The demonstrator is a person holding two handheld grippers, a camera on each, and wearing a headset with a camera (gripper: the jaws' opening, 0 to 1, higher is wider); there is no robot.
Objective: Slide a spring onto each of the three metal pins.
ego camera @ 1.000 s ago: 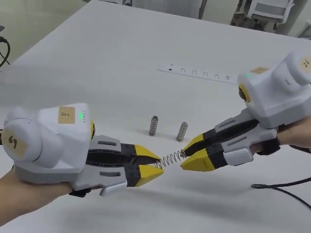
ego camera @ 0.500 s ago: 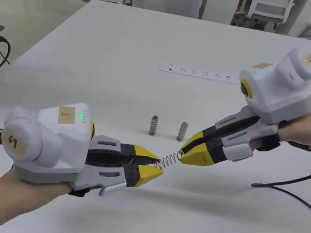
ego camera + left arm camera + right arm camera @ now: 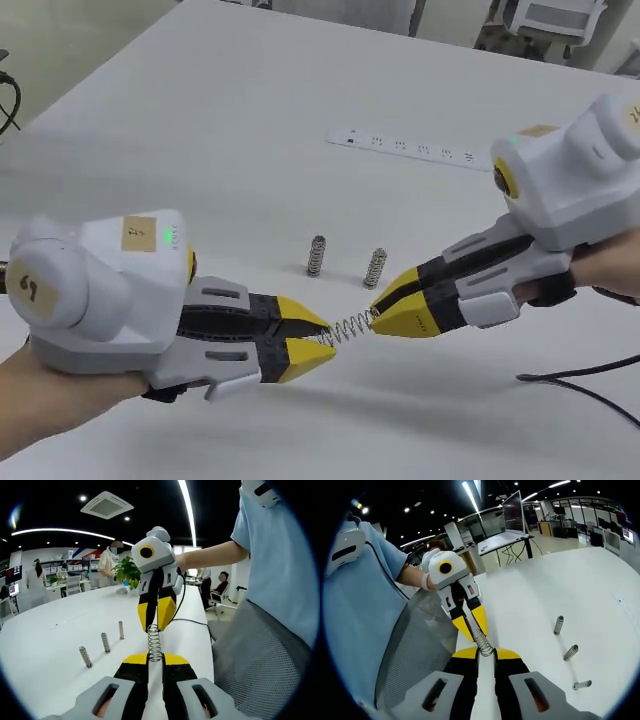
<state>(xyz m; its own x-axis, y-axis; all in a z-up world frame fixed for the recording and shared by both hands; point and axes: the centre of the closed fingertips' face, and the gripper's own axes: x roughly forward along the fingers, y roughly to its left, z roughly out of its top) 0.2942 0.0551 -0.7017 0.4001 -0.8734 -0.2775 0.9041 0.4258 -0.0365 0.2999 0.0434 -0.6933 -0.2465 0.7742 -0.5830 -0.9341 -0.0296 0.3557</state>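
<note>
The left gripper (image 3: 330, 338) and right gripper (image 3: 374, 316) apparently pinch the spring (image 3: 350, 326) ends; release one, then thread it squarely over the bare pin (image 3: 121, 630).

Each end of the spring (image 3: 349, 326) is hidden inside the left tongs (image 3: 325, 338) or right tongs (image 3: 378, 318).

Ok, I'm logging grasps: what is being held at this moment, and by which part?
One spring, spanning the gap between both grippers: the left gripper pinches one end in its fingers, the right gripper the other end.
</note>
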